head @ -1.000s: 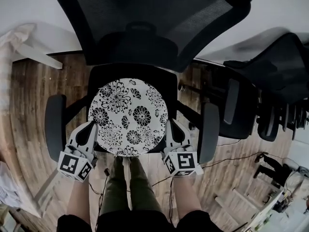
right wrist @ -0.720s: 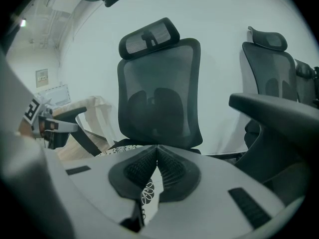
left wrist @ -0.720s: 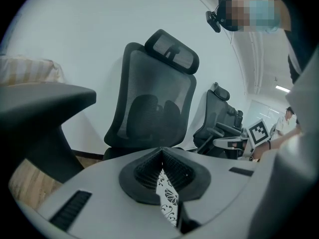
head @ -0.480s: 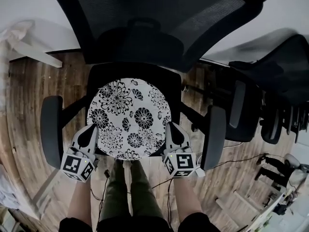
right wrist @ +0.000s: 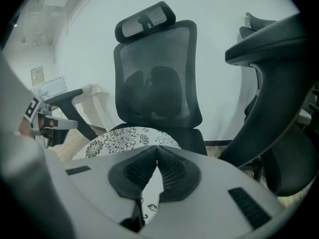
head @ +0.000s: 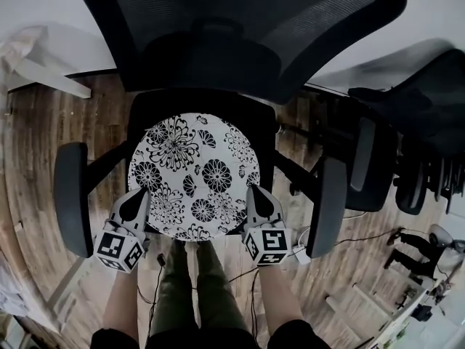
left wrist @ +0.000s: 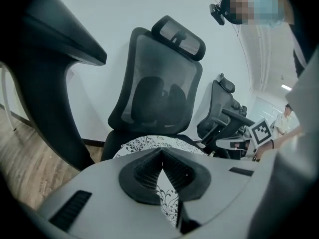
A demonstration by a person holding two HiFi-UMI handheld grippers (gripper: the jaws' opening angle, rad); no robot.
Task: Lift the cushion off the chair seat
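Cushion [head: 192, 173] lies flat on the chair seat [head: 263, 126]. Left gripper [head: 137, 197] and right gripper [head: 256, 195] sit at its front edge, fingers closed, nothing visibly pinched. The lift looks not yet begun.

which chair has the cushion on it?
The chair straight ahead, between the left tool and the right tool. A round black-and-white flowered cushion lies over its seat. The chairs at the right show no cushion.

Between left gripper [head: 138, 196] and right gripper [head: 256, 193]: cushion [head: 192, 169], over chair seat [head: 260, 126].
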